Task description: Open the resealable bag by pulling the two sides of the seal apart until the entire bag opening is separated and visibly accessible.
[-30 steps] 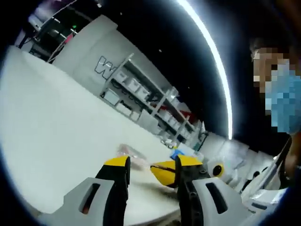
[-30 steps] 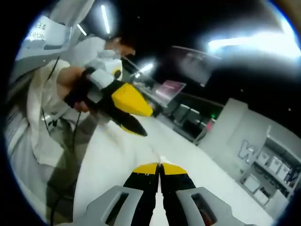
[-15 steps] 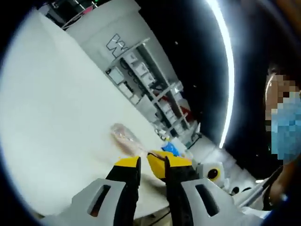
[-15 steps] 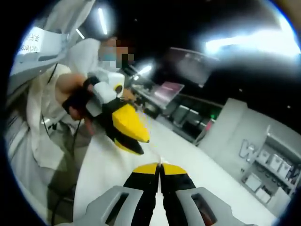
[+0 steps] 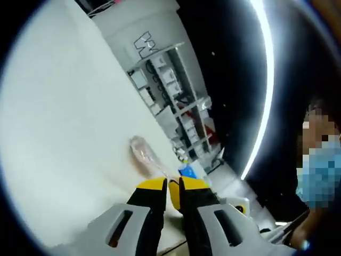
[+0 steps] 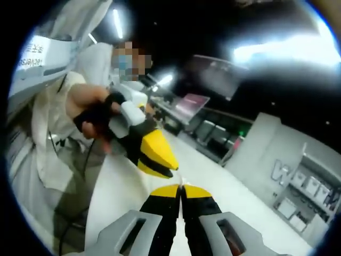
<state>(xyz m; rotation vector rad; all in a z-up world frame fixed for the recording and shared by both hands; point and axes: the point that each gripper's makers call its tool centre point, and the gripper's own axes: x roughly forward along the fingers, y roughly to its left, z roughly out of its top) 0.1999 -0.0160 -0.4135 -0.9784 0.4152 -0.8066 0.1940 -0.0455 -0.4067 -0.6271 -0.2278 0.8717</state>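
Over the white table I've got both grippers, left & right, pinched near-shut on the clear bag's film w/ little bite, so it could slip out or tear.

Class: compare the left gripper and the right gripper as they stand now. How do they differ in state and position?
The left gripper shows a narrow gap between its tips, at the edge of the clear bag; the right gripper is shut tight. In the right gripper view the left gripper sits just ahead of the right gripper's tips. Both have yellow tips on black fingers.
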